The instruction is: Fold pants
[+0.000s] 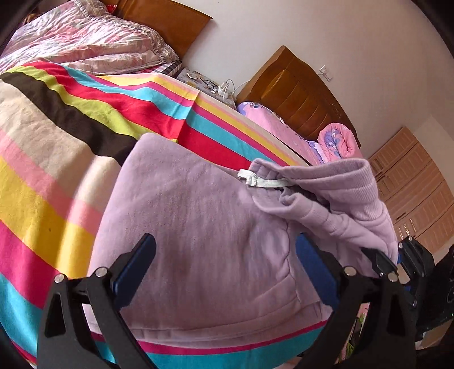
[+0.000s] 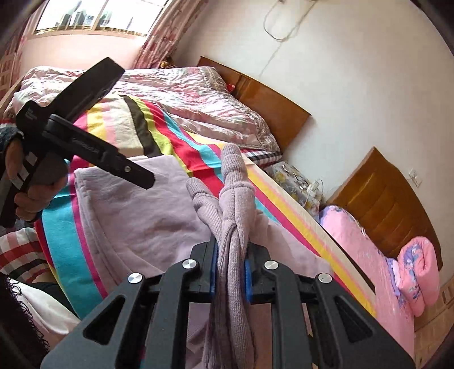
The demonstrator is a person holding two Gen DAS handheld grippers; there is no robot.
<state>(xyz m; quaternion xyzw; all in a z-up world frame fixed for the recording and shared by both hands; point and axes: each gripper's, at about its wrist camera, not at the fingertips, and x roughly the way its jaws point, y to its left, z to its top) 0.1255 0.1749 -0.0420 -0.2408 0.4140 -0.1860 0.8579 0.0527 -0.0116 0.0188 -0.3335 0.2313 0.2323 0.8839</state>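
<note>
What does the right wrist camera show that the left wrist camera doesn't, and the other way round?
Only the right wrist view shows the right gripper shut on the ribbed cuffs, plus the window and the hand holding the left tool. Only the left wrist view shows the left gripper open over the lilac pants, the white elastic strap and the cabinets. Both show the pants, the striped blanket and the wooden headboards.

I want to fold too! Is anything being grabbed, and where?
Yes. The right gripper pinches the purple pants by their ribbed cuffs. The left gripper holds nothing.
</note>
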